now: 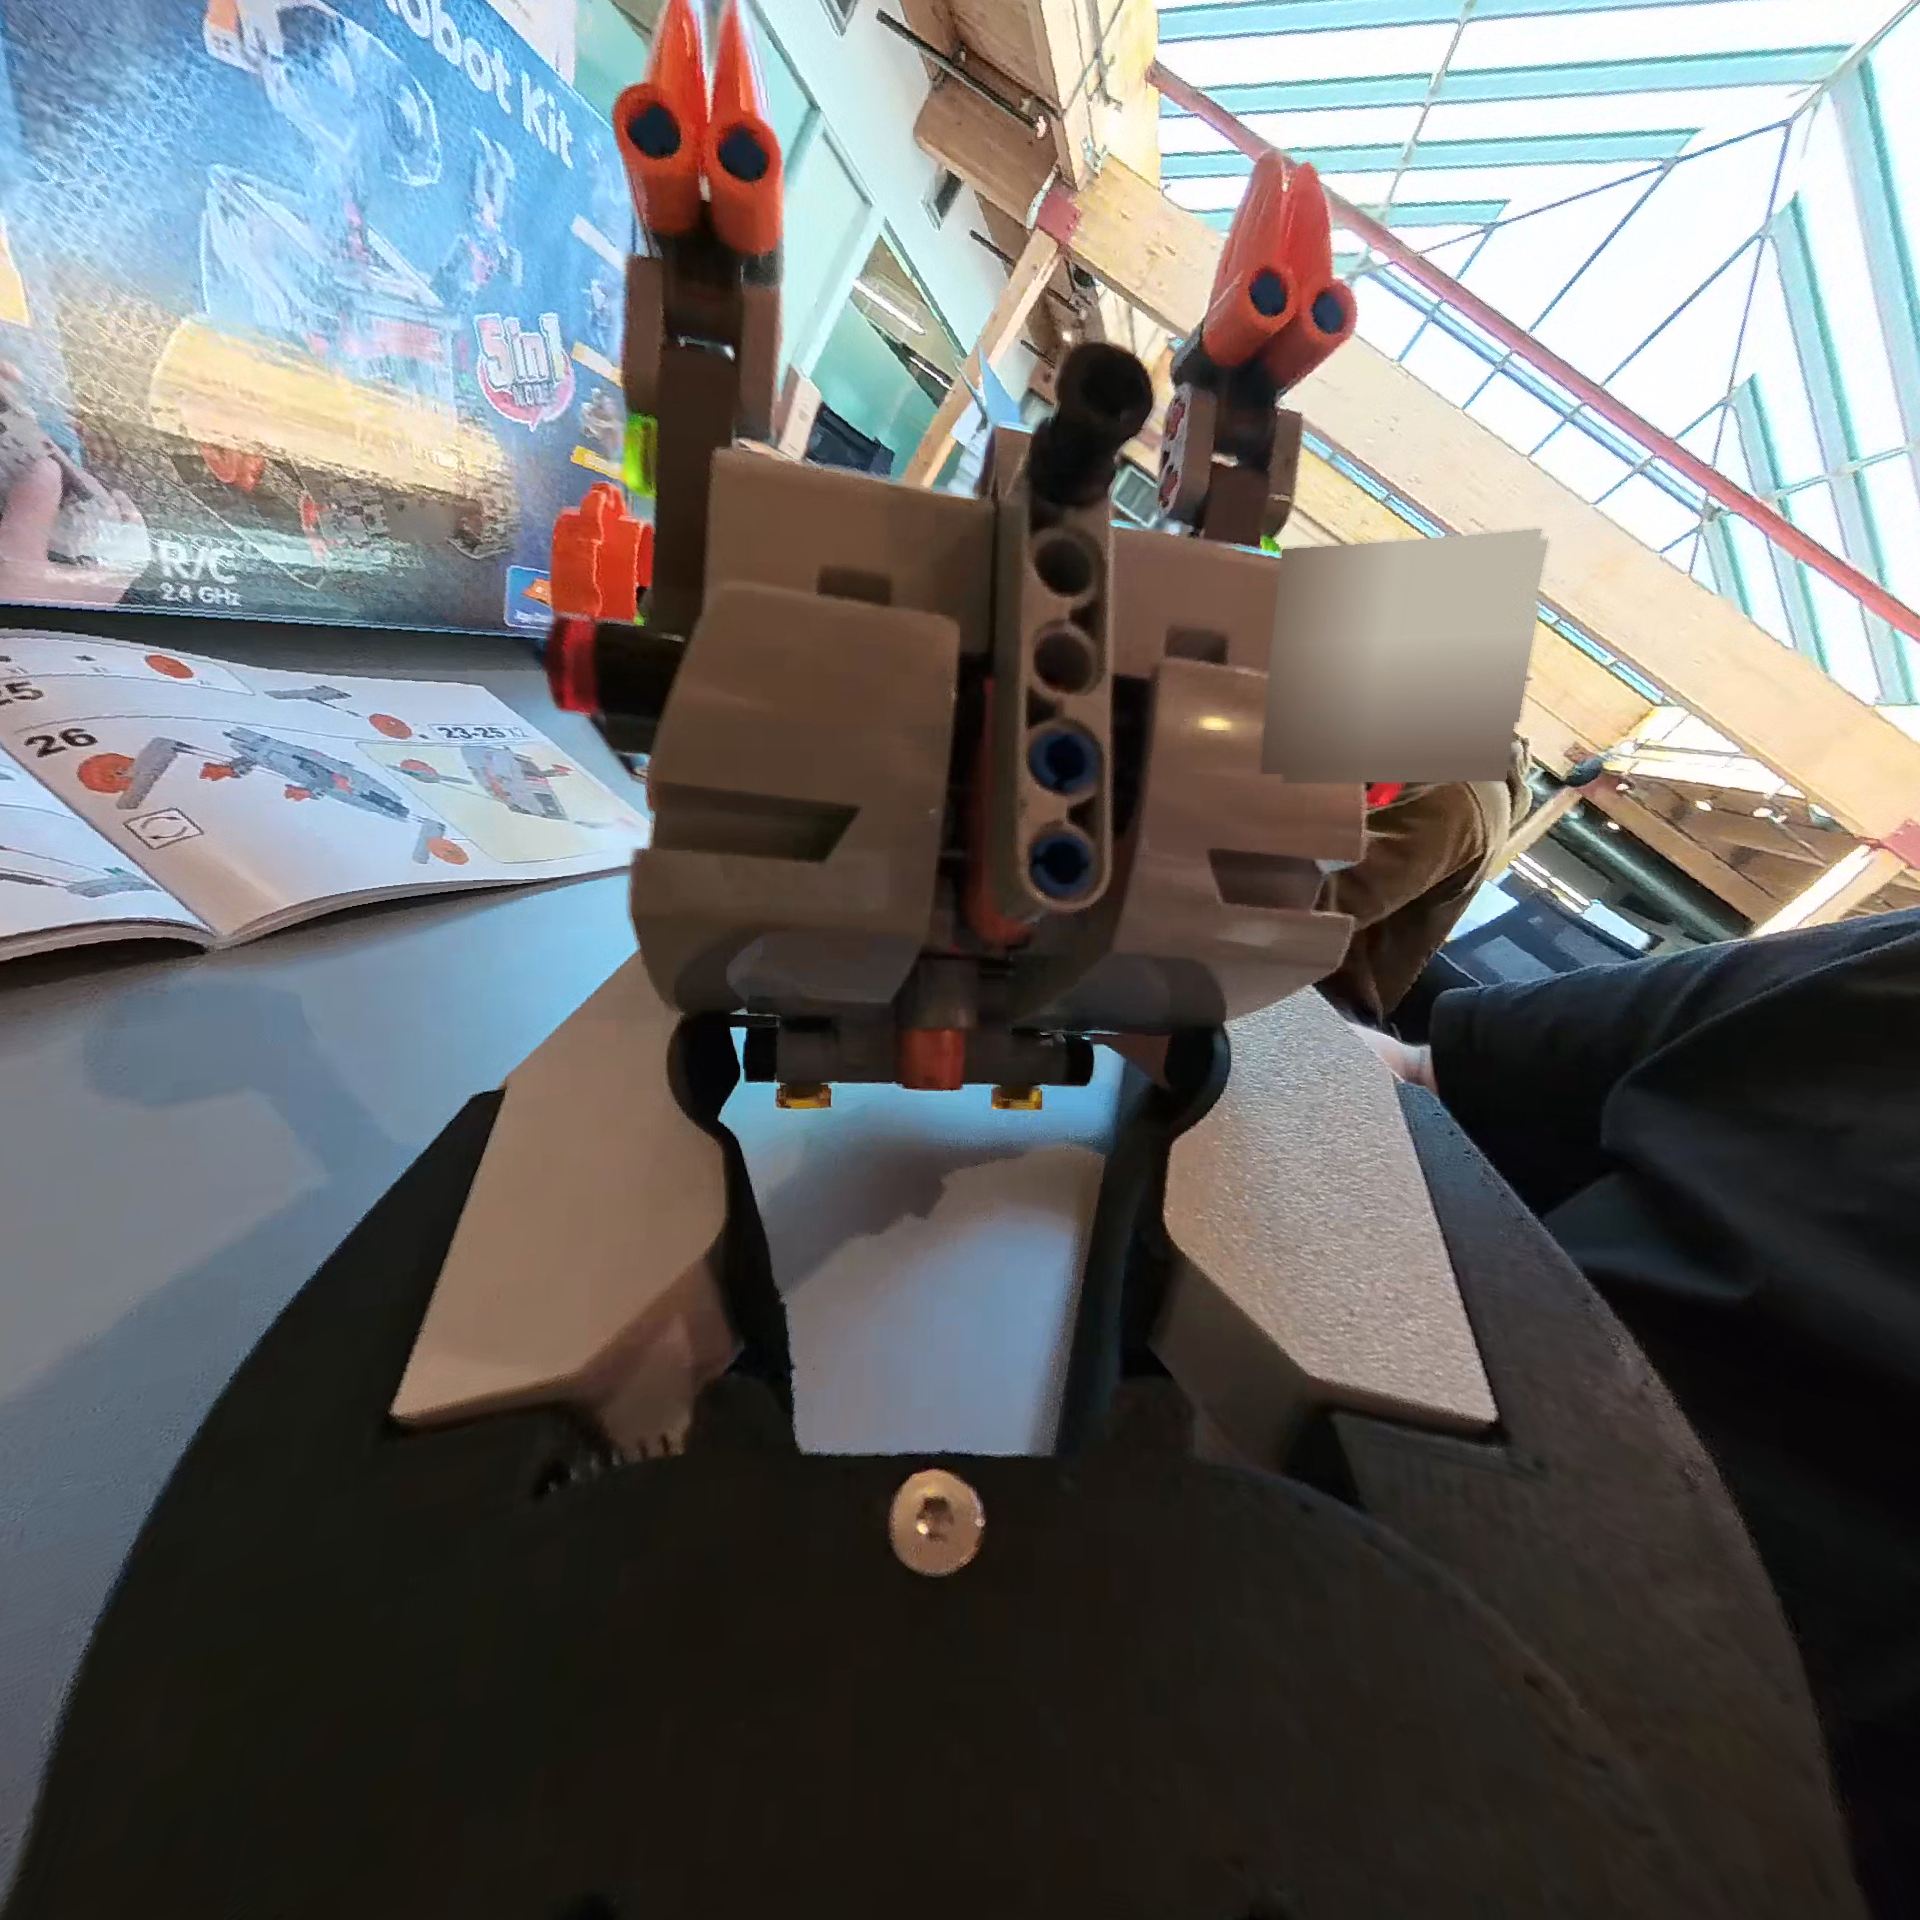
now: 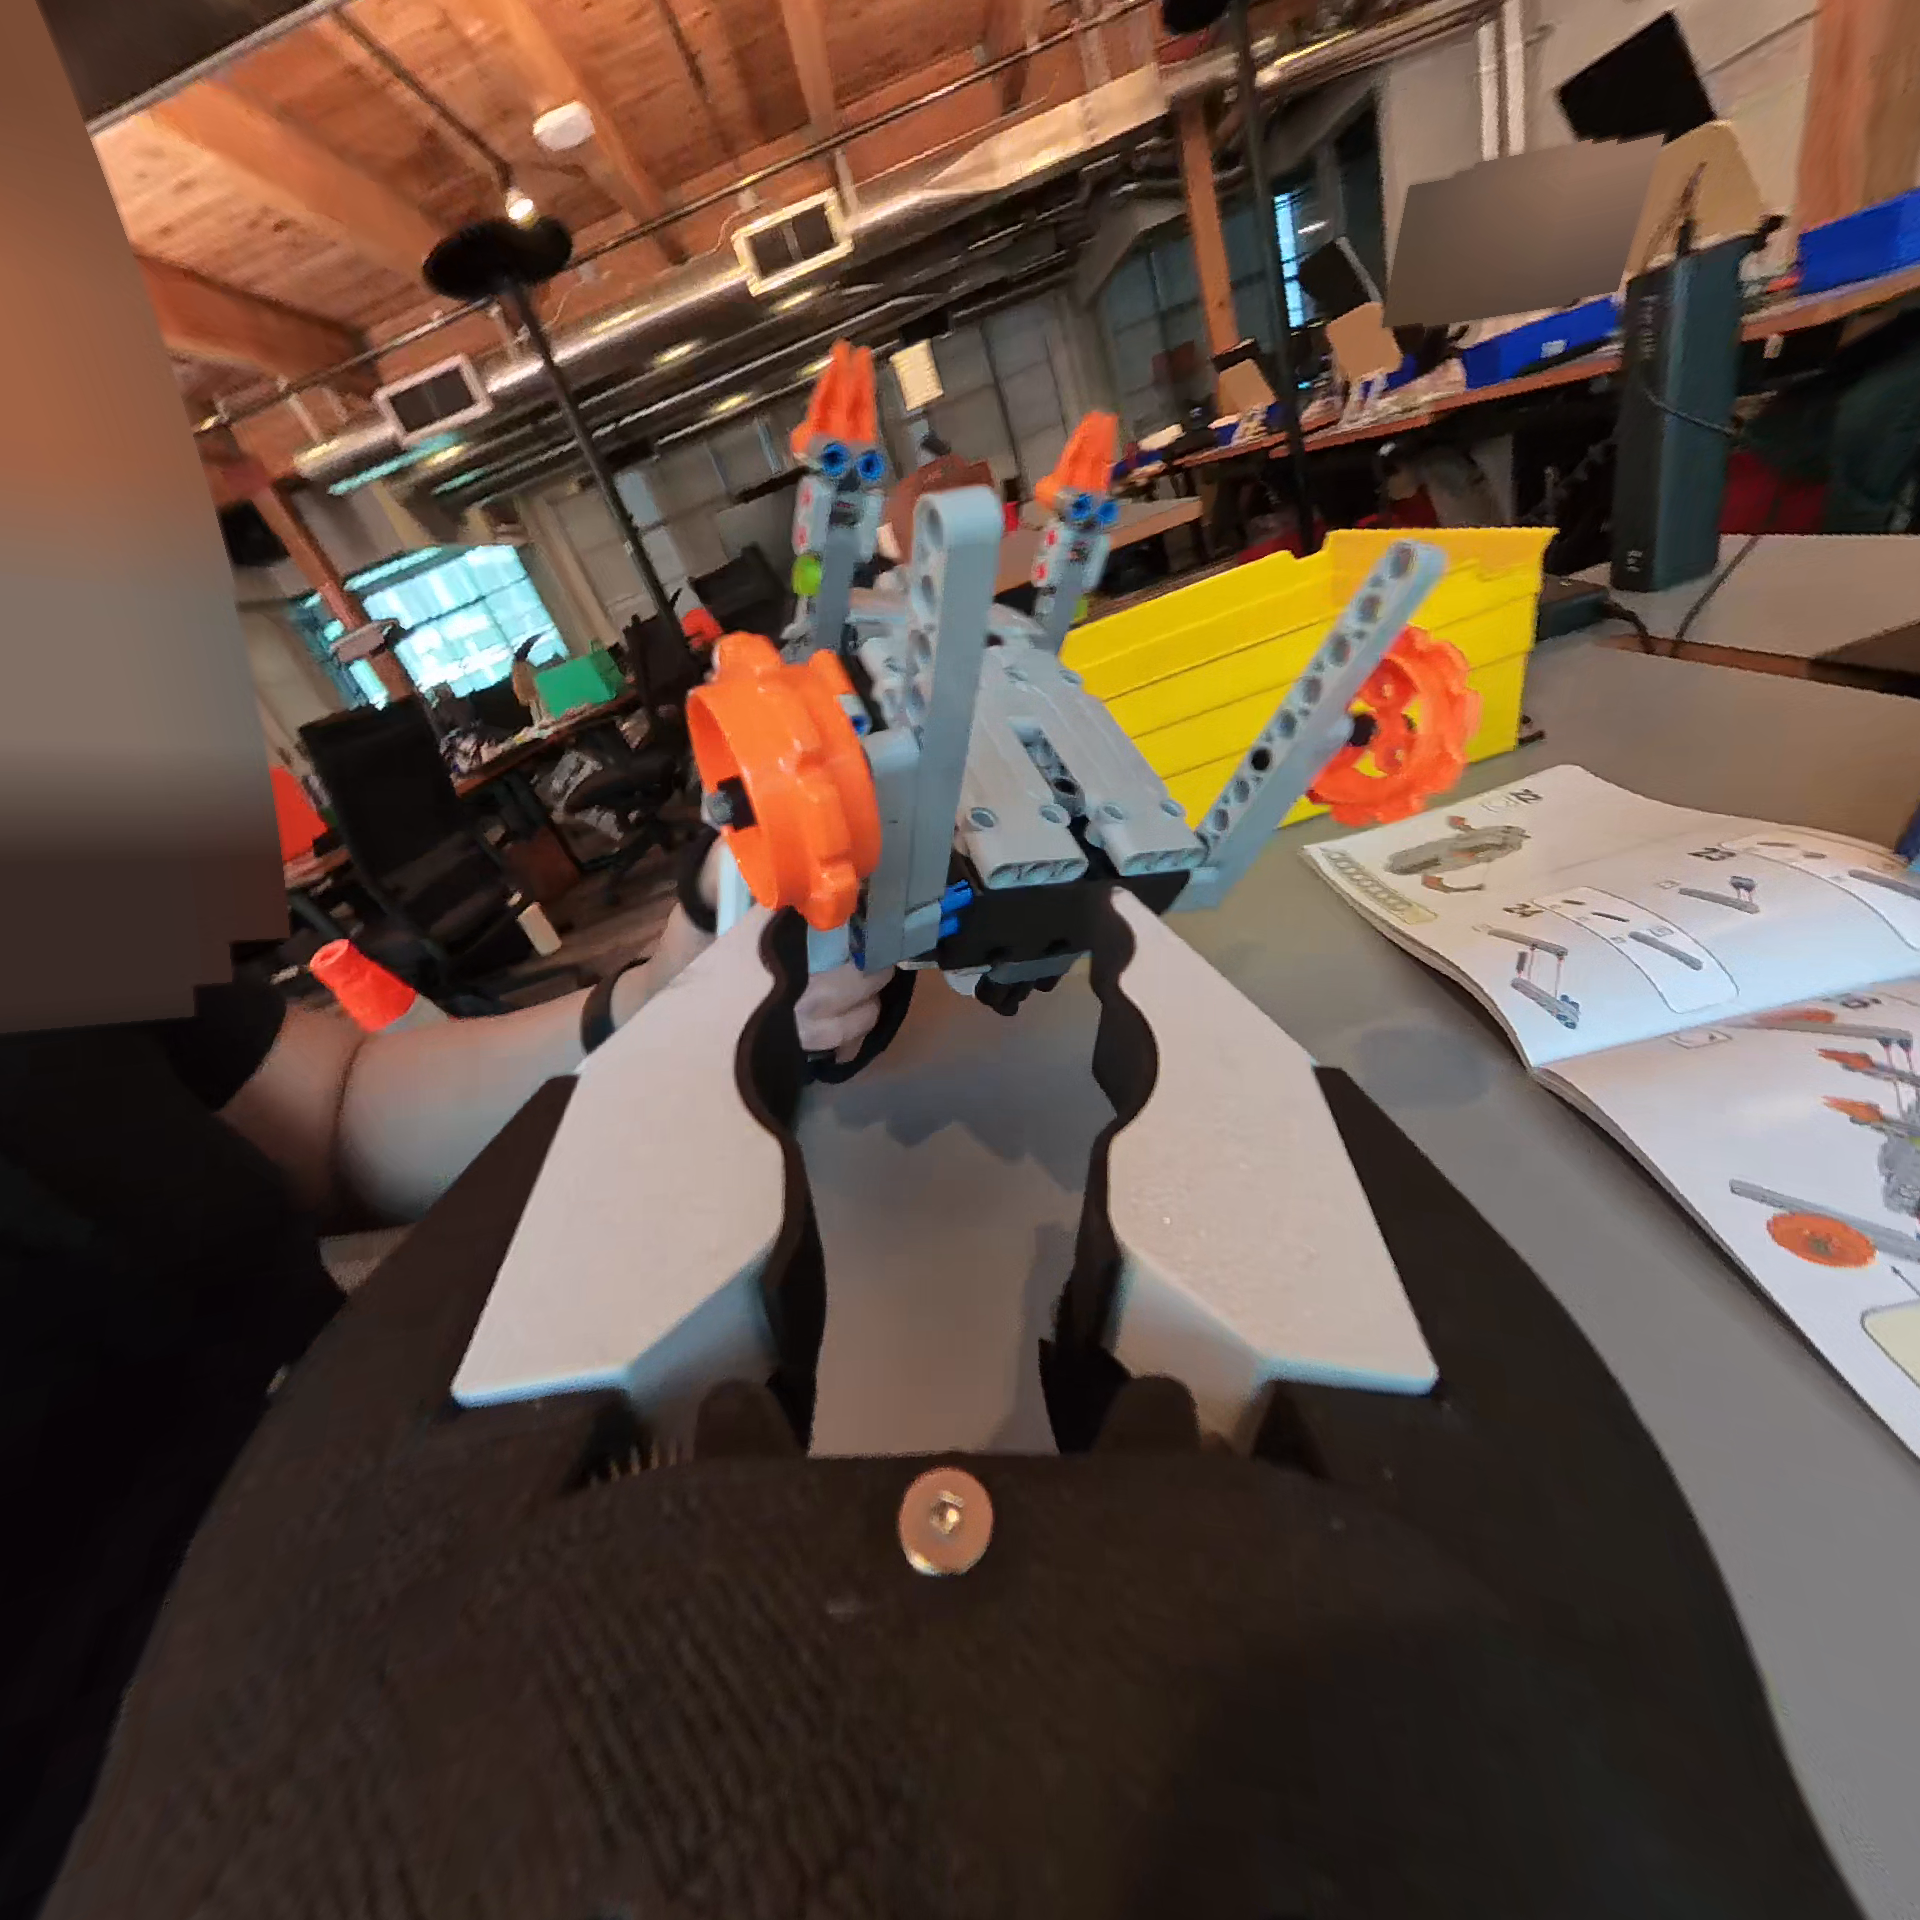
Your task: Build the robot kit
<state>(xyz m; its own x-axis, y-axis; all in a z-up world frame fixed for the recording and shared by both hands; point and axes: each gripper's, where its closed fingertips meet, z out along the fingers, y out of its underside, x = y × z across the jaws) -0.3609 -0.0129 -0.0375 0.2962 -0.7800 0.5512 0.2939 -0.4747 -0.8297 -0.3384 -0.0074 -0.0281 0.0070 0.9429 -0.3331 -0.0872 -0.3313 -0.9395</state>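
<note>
Left wrist view: the left gripper [image 1: 951, 1049] has its jaws closed partway on a grey brick-built robot model [image 1: 935, 748], gripping its lower edge from both sides and holding it up off the grey table [image 1: 260, 1122]. The model fills the middle of the picture. Two arms rise from it, each tipped with orange claws [image 1: 698, 135], and a grey beam with round holes runs down its centre. To the left an open instruction booklet [image 1: 291, 800] lies flat on the table. Behind the booklet stands a blue kit box [image 1: 312, 312], upright against the back. A dark sleeve [image 1: 1714, 1247] shows at the right edge.

Right wrist view: the right gripper [image 2: 945, 961] has its jaws spread wide, with the model's black underside [image 2: 1023, 920] just at the fingertips. Whether they touch it cannot be told. The same model [image 2: 987, 748] appears here from another side, with an orange wheel [image 2: 784, 774] near the left fingertip and a second orange wheel [image 2: 1392, 722] on a long grey beam reaching out to the right. A bare hand and the other gripper's black pad show beneath the model. The booklet [image 2: 1662, 987] lies open at the right, and a yellow bin [image 2: 1299, 634] stands on the table behind the model.
</note>
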